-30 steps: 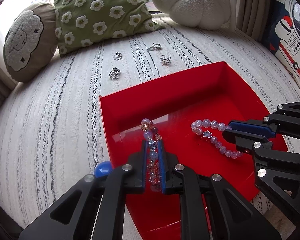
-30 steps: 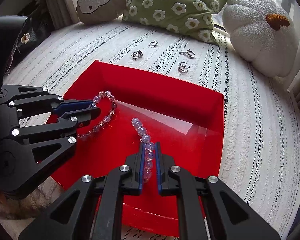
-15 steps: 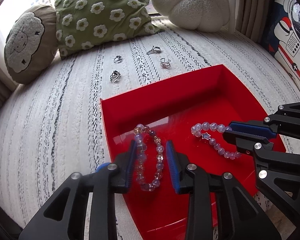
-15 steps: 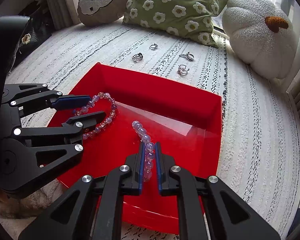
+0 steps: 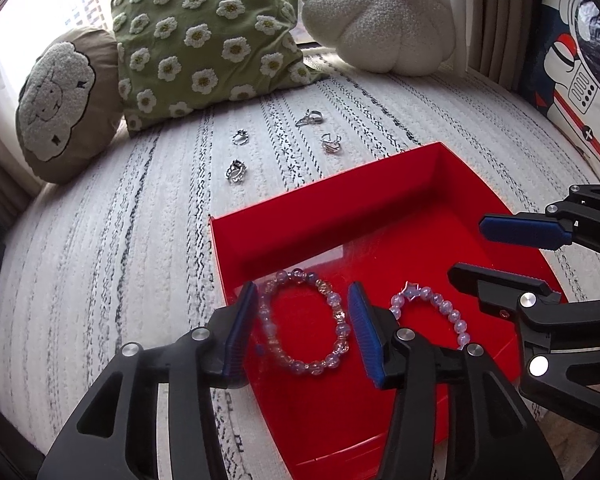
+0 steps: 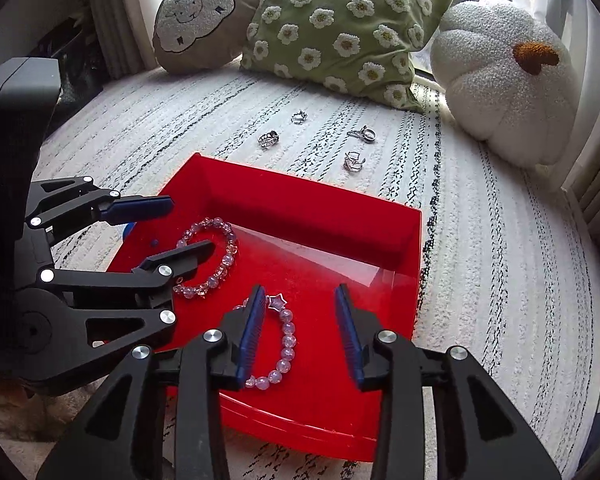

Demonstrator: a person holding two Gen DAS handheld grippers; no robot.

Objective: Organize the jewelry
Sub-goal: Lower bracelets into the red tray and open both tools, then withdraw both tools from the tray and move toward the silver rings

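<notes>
Both grippers hang over the red tray (image 5: 380, 200) with jaws spread wide, gripping nothing. In the left wrist view the left gripper (image 5: 302, 320) frames a beaded bracelet (image 5: 304, 320) lying flat on the tray floor between its fingers, touching neither. A second bracelet (image 5: 430, 312) with a star charm lies just right of those jaws, partly hidden behind the right finger. The right wrist view shows that star bracelet (image 6: 280, 340) more fully: it lies between the right gripper's (image 6: 300, 332) jaws, close against the left finger. 4 rings (image 6: 268, 138) lie on the rug (image 6: 480, 240) beyond the tray, ahead of both grippers.
</notes>
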